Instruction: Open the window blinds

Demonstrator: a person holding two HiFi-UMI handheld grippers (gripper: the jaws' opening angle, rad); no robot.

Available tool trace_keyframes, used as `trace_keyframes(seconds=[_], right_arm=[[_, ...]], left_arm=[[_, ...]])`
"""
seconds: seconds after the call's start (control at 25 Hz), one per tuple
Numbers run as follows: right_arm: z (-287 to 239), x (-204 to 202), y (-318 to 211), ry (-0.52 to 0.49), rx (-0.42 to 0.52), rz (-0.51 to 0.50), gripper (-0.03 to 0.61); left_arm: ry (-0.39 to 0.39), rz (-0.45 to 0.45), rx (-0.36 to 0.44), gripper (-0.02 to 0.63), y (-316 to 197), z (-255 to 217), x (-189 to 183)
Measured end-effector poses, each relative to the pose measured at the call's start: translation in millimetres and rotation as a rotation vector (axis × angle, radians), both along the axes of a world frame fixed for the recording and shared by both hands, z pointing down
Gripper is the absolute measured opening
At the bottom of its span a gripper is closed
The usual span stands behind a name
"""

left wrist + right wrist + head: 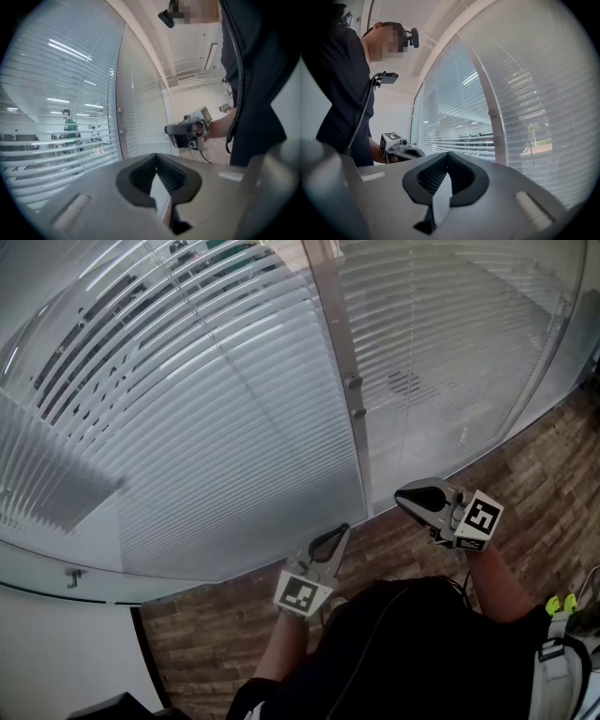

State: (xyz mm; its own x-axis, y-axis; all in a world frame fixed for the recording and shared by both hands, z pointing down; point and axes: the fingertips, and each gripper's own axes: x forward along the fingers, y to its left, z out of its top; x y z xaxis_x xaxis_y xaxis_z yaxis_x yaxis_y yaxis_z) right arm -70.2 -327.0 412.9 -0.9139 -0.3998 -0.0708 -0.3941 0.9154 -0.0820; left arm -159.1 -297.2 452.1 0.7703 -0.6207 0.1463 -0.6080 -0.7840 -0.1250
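Held left gripper [343,531] and right gripper [401,495] pinched shut, empty, low before the glass, seemingly poised under the knobs [353,382] on the post. Found blinds [216,427] behind glass: left slats see-through, right flatter.

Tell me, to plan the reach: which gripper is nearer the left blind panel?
Left. The left gripper faces the left blind panel; right gripper is across the post.

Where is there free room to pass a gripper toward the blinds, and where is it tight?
Free: the gap between the left gripper and right gripper, in front of the post below its knobs; also the bare wood floor along the foot of the blinds. Tight: right at the knobs.
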Motion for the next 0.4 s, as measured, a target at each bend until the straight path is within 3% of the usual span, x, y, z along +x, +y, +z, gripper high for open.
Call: trace_keyframes(seconds=[0.2,0.4], right_arm=[[-2.1,1.5,-6.2,-0.006,0.026,0.028,0.006],[-4.2,-2.7,1.4,-0.007,0.053,-0.016,0.006]], left_arm=[[0.009,0.002,-0.001,0.005,-1.6,-0.9,-0.2],[0.016,0.0,-0.009,0.005,-1.4,-1.8,0.7]])
